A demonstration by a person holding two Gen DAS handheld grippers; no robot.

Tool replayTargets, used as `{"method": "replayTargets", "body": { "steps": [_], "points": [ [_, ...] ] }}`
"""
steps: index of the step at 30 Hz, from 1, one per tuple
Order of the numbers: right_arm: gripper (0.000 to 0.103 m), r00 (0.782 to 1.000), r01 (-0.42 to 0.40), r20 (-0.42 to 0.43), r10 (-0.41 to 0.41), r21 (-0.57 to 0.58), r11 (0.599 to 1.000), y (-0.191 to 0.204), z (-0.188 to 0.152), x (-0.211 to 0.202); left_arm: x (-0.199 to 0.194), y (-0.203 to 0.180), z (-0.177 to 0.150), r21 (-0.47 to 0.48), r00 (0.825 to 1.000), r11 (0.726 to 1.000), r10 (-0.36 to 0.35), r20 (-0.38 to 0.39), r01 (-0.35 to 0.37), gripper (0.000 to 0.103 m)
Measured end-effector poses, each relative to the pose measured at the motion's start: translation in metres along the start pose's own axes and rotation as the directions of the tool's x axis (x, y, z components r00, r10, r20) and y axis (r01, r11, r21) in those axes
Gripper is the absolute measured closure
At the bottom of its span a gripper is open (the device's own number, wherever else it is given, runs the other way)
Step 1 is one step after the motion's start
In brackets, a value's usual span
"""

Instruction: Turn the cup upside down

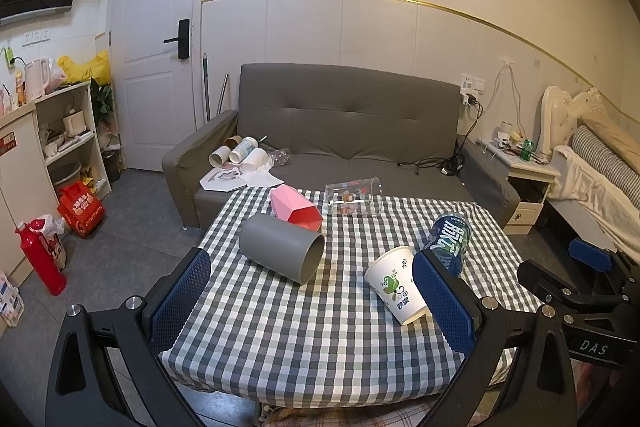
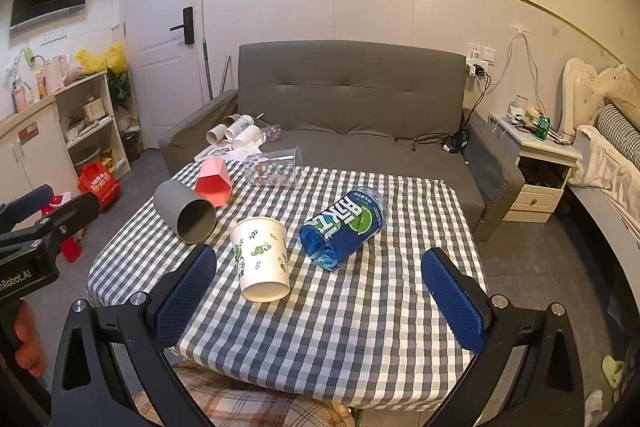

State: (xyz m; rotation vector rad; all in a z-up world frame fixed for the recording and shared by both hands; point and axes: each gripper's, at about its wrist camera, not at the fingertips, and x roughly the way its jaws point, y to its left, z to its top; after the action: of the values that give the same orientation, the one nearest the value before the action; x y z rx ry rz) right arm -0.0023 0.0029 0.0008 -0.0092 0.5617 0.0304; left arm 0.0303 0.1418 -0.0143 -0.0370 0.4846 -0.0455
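Note:
Several cups lie on their sides on the checkered table [image 1: 280, 339] [image 2: 360, 339]. A grey cup [image 1: 282, 253] [image 2: 185, 213] lies at the left, its mouth toward me. A white paper cup with green leaf print [image 1: 396, 283] [image 2: 262, 259] lies in the middle. A blue cup [image 1: 450, 239] [image 2: 344, 227], a pink and red faceted cup [image 1: 296, 207] [image 2: 214, 183] and a clear cup [image 1: 354, 195] [image 2: 274, 167] lie further back. My left gripper [image 1: 312, 299] is open above the near table edge. My right gripper [image 2: 320, 291] is open and empty, near the paper cup.
A grey sofa [image 1: 352, 131] [image 2: 352, 95] stands behind the table with more paper cups [image 1: 240, 153] on its seat. A nightstand [image 2: 536, 163] and bed [image 2: 616, 155] are at the right. Shelves [image 1: 72, 135] and a red flask [image 1: 40, 259] are at the left.

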Motion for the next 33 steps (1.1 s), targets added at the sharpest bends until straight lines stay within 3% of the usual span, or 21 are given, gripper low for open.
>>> {"method": "replayTargets", "body": {
  "steps": [33],
  "points": [
    [0.000, 1.000, -0.003, -0.005, 0.003, 0.001, 1.000, 0.0025, -0.0008, 0.0015, 0.0009, 0.0003, -0.0032, -0.007, 1.000, 1.000, 0.006, -0.001, -0.006, 0.000]
  ]
}}
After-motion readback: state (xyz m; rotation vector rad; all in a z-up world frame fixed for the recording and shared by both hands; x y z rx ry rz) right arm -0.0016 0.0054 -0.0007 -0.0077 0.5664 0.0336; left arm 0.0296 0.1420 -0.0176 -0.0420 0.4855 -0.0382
